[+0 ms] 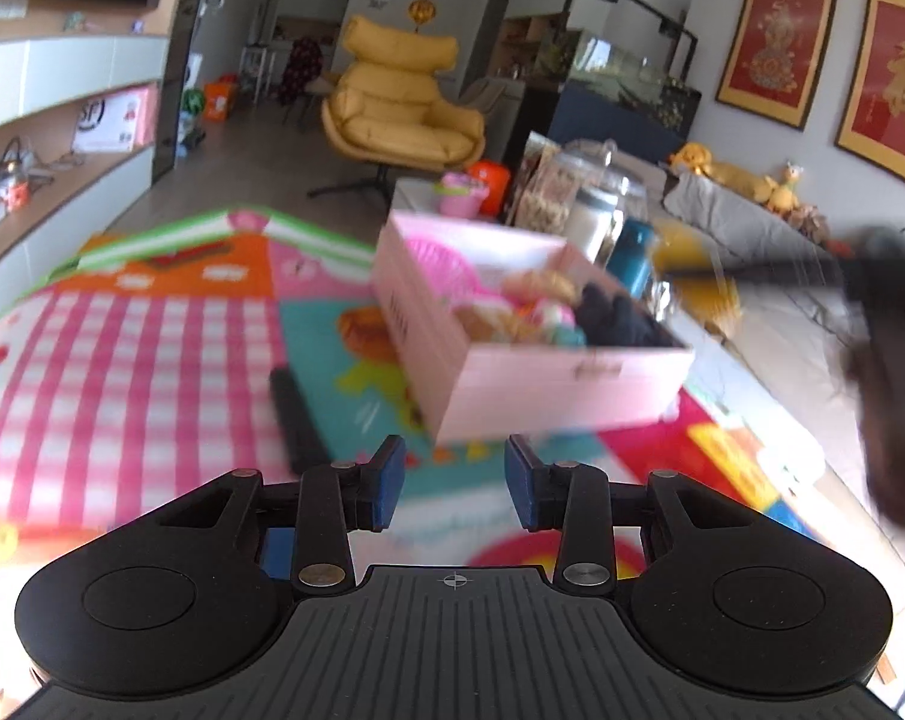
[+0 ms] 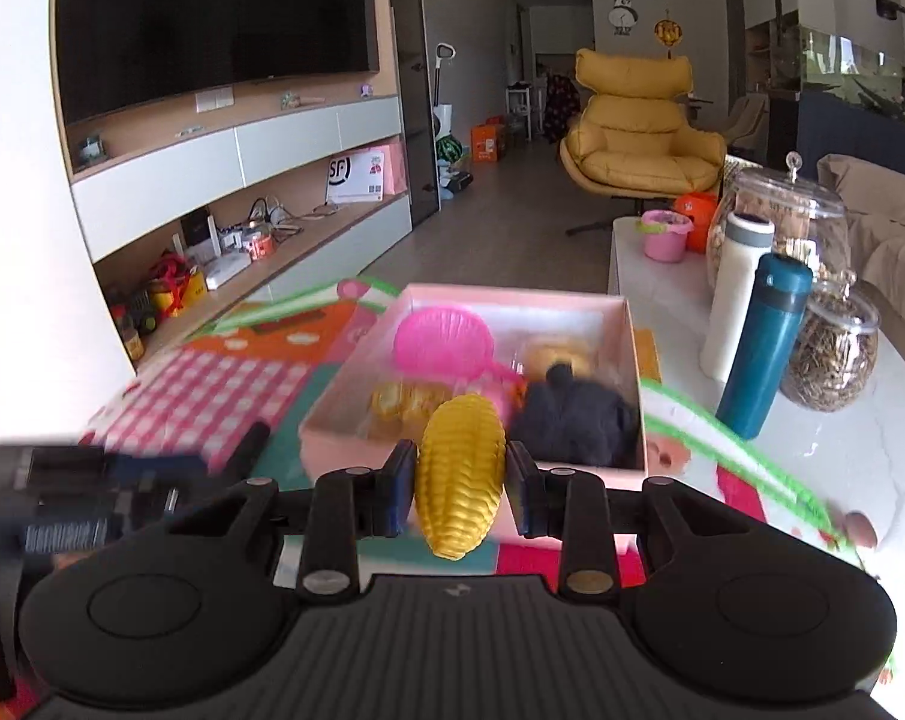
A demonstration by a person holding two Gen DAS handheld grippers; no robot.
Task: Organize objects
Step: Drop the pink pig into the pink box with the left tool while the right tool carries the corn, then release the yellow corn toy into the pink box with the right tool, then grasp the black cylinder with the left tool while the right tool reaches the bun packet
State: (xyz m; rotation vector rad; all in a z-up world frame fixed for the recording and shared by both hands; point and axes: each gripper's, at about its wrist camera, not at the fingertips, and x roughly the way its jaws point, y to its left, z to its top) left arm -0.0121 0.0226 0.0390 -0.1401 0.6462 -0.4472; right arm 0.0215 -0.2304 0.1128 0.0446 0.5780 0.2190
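My right gripper (image 2: 461,480) is shut on a yellow toy corn cob (image 2: 461,462), held just in front of the open pink box (image 2: 326,450). The box sits on the colourful play mat (image 1: 122,348) and holds a pink shell-shaped toy (image 2: 443,339), toy bread (image 2: 404,402) and a dark cloth (image 2: 578,420). In the left wrist view the same pink box (image 1: 548,384) lies ahead and to the right of my left gripper (image 1: 455,480), which is open with nothing between its blue pads. The corn (image 1: 692,276) shows as a yellow blur past the box's far right corner.
A black stick-like object (image 1: 296,420) lies on the mat left of the box. To the right, a white table (image 2: 842,462) carries a teal bottle (image 2: 764,348), a white bottle (image 2: 734,294), glass jars (image 2: 830,354) and a pink cup (image 2: 665,234). A yellow armchair (image 2: 638,126) stands behind.
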